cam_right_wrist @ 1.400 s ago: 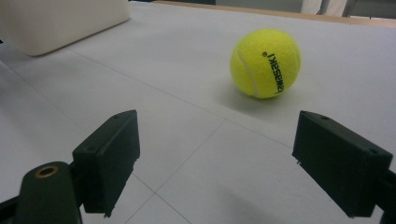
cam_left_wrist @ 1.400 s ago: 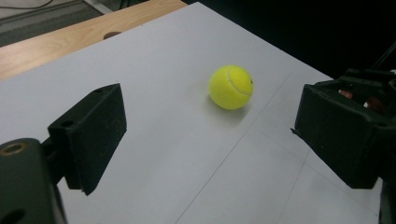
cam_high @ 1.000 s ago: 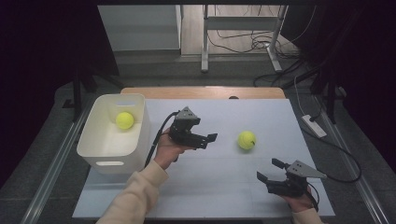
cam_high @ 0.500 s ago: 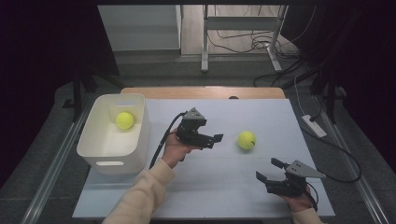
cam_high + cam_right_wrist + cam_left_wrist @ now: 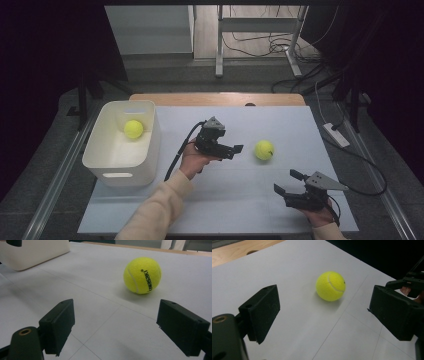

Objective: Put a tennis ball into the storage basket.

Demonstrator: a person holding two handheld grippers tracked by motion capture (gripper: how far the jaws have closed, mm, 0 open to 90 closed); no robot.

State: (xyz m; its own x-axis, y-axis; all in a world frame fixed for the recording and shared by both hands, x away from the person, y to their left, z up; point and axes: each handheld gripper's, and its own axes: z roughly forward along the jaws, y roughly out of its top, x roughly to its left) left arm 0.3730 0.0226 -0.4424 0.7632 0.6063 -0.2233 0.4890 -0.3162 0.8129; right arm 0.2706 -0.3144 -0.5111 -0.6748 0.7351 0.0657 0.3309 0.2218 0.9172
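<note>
A yellow tennis ball (image 5: 264, 149) lies on the white table sheet, right of centre. My left gripper (image 5: 234, 151) hovers just left of it, open, its jaws pointing at the ball. In the left gripper view the ball (image 5: 330, 286) lies ahead between the wide jaws, untouched. My right gripper (image 5: 287, 181) rests near the front right edge, open and empty. In its own view the ball (image 5: 142, 275) lies ahead, slightly right. A second yellow ball (image 5: 133, 129) lies inside the white bin (image 5: 120, 172) at the left.
The white sheet (image 5: 225, 200) covers the table, with a wooden strip (image 5: 215, 98) along the far edge. The bin's corner (image 5: 35, 252) appears at the top left of the right gripper view. A power strip (image 5: 336, 134) and cables lie on the floor to the right.
My left gripper has moved right, away from the bin and toward the loose ball. The right gripper and both balls have stayed put.
</note>
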